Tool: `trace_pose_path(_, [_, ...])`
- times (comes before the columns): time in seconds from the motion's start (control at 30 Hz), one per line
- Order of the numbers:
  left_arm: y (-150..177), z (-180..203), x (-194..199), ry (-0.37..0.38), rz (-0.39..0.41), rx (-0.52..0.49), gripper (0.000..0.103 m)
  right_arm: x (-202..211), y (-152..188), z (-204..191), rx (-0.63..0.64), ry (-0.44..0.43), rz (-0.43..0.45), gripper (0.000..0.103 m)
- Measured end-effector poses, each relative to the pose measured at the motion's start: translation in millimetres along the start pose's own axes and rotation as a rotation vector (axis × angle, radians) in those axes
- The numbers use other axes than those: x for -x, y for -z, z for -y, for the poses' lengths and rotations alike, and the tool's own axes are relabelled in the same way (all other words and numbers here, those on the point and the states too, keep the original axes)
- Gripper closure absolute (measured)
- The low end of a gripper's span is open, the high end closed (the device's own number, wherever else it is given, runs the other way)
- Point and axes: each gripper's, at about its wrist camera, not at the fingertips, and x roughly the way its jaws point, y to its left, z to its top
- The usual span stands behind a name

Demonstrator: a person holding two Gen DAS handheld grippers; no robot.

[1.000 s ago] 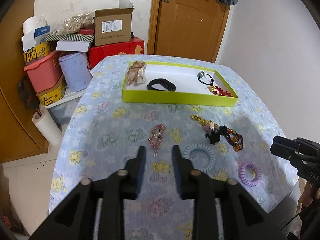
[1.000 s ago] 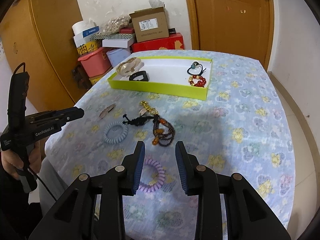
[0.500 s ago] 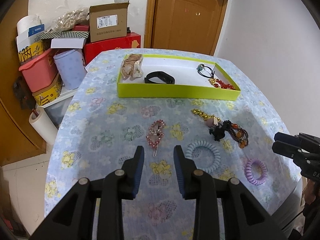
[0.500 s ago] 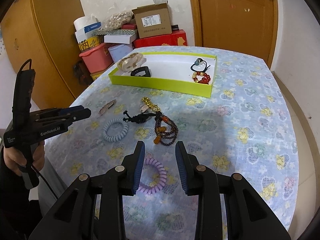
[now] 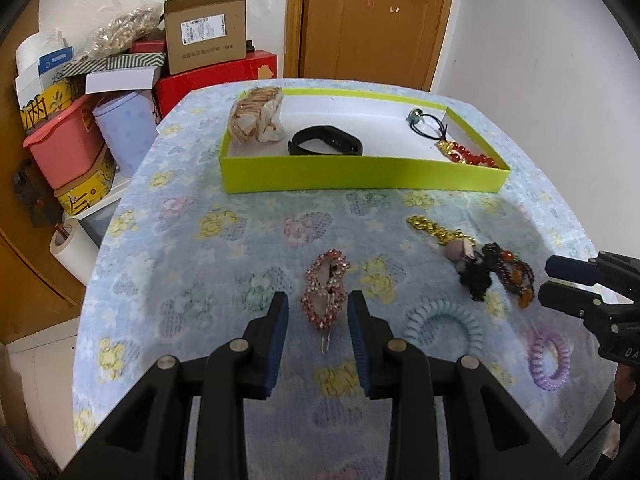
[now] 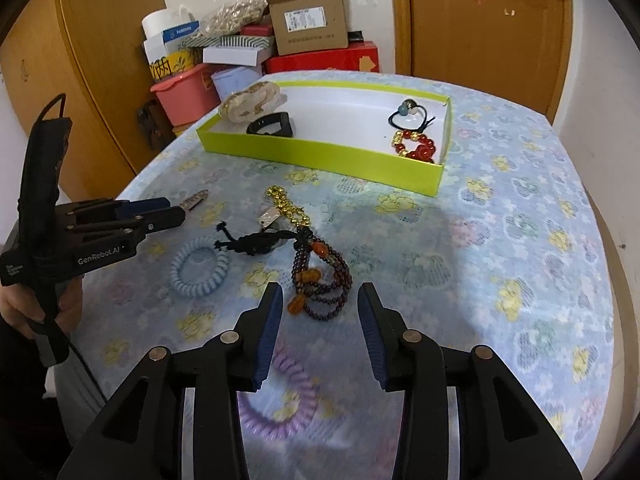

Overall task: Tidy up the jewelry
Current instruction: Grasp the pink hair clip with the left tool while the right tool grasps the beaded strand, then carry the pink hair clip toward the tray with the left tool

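Observation:
My left gripper (image 5: 316, 320) is open, its jaws either side of a pink rhinestone hair clip (image 5: 326, 294) on the flowered tablecloth. My right gripper (image 6: 318, 316) is open just short of a dark bead bracelet (image 6: 320, 280). Near it lie a gold chain (image 6: 286, 204), a black cord piece (image 6: 250, 242), a light blue coil tie (image 6: 200, 266) and a purple coil tie (image 6: 280, 396). The green tray (image 5: 360, 178) holds a beige scrunchie (image 5: 256, 120), a black band (image 5: 326, 140), a black hair tie (image 5: 428, 122) and a red bead bracelet (image 5: 466, 154).
Boxes, a pink bin (image 5: 64, 144) and a paper roll (image 5: 74, 256) are stacked off the table's left side. A wooden door (image 5: 372, 20) stands behind. The table edge (image 6: 608, 280) curves away on the right.
Both grippers have moved forward and down toward the table. The hair clip now sits between the left jaws, and the bead bracelet is just ahead of the right jaws.

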Motion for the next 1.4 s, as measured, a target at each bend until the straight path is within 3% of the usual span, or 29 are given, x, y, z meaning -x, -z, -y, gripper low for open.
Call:
trace_pose_path(0.33, [-7,5,-8,-0.016,0.016,-0.050,0.067,-24,-10,-1,0.049,0.005,-0.021,0.057])
trace_pose_path(0.5, [-8,9,-9,-0.042,0.014,-0.069,0.070,-28,-8,-10,0.129,0.058,-0.016,0.057])
trace_pose_path(0.57, [-8,10,-9,-0.038,0.016,-0.073,0.082,-27,-6,-12,0.134,0.060,-0.005,0.068])
trace_pose_path(0.6, [-8,10,-9,-0.039,0.017,-0.073,0.083,-26,-6,-12,0.132,0.067,-0.004,0.078])
trace_pose_path(0.7, [-8,10,-9,-0.038,0.018,-0.069,0.084,-25,-5,-10,0.118,0.072,-0.002,0.091])
trace_pose_path(0.9, [-6,9,-1,-0.009,0.034,-0.043,0.090,-13,-1,-4,0.081,0.076,0.016,0.095])
trace_pose_path(1.4, [2,7,38,0.065,0.091,0.025,0.090,31,6,0,0.021,0.058,0.099,0.095])
